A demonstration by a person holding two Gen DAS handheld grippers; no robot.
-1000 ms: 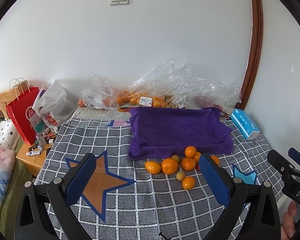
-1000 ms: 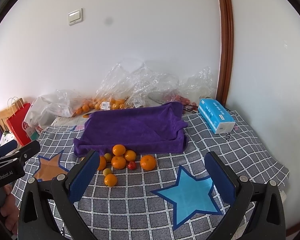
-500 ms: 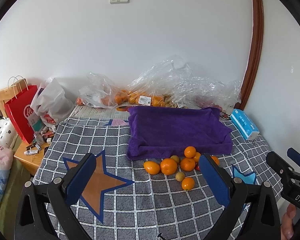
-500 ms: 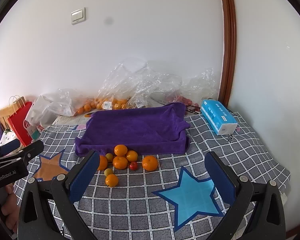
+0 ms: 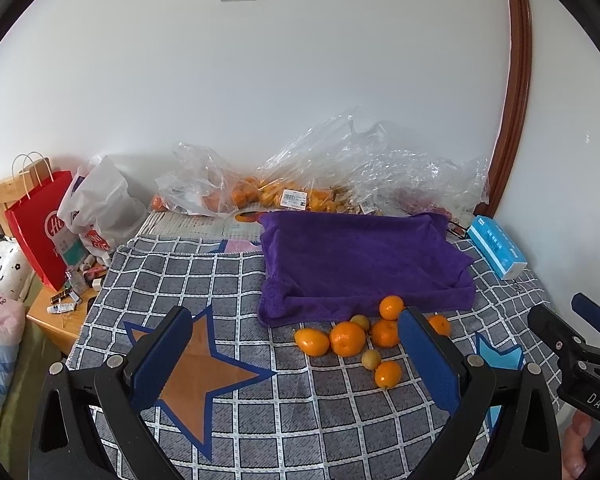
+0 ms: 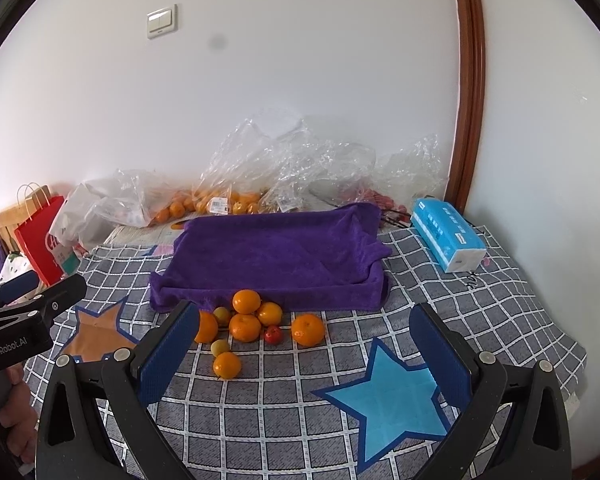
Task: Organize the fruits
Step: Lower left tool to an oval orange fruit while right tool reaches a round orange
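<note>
Both grippers were idle: left gripper [image 5: 296, 356] and right gripper [image 6: 304, 348] hung with jaws spread wide, nothing between the pads, both well short of the fruit. Fruit pile [image 6: 252, 324] sat loose on the checked cloth [image 6: 260, 420], touching the near edge of the purple towel [image 6: 272, 256], which looked draped over a tray (can't confirm what's under it). Mix was mostly oranges, plus a couple of small yellow-green fruits and one small red fruit [image 6: 273, 334]; one orange [image 6: 227, 365] sat apart, nearer than the towel's edge. Main risk, as I judged it: round fruit on soft cloth rolls, so a pad nudging the cluster from the side would scatter the rest, and the small ones could slip out of wide pads. Second risk: the two grippers clashing, since both faced the same pile. Towel could sag or bunch under a dropped fruit. Surface was a bed or table against a white wall; behind the towel, clear plastic bags [image 5: 340, 184] with more oranges; to its right, a blue tissue pack [image 6: 446, 238]; far left, a red paper bag [image 5: 40, 224]
</note>
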